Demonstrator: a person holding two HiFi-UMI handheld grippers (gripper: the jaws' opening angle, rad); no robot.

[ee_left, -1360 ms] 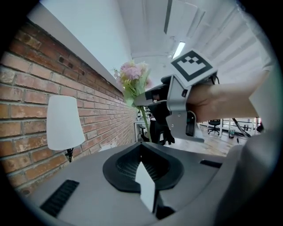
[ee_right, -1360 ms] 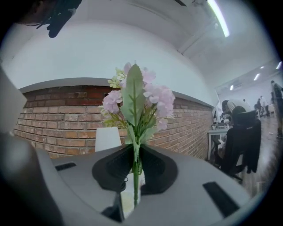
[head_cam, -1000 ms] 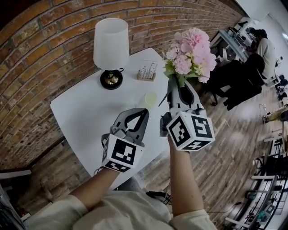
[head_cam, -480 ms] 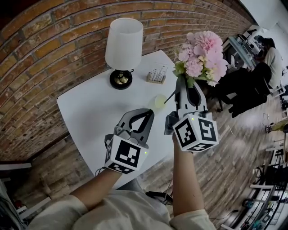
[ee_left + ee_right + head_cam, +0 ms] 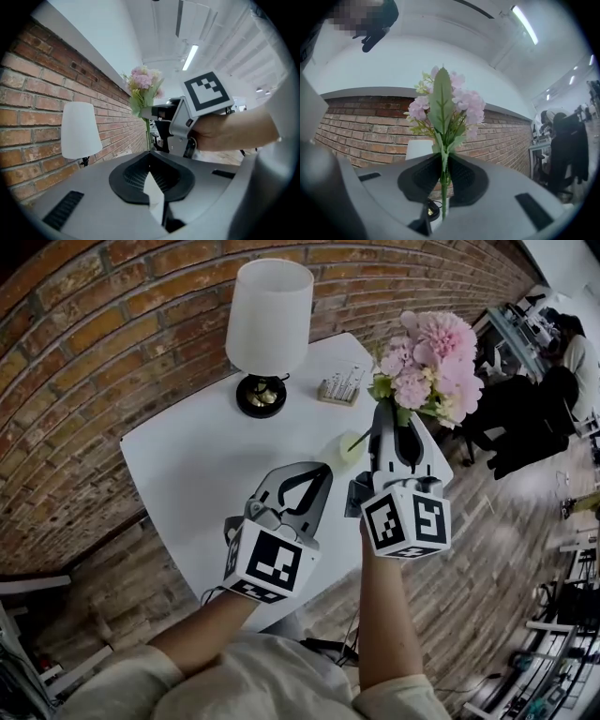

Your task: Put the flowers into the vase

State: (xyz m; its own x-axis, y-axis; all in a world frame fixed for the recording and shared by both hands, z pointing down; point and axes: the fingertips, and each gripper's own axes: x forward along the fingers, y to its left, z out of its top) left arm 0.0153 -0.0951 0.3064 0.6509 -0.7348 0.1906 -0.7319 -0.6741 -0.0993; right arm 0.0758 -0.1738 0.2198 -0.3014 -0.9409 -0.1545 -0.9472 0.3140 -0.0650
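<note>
At the near edge of the white table (image 5: 178,474): left gripper (image 5: 317,474) roughly level, jaws closed on nothing. Just right of it, right gripper (image 5: 395,411) clamped on the stems of the flowers (image 5: 433,352); pink blooms up, held in the air. Small pale-green vase (image 5: 351,448) stands on the table just left of that gripper, flowers not in it. Far: lamp (image 5: 270,320), brick wall (image 5: 112,343).
</note>
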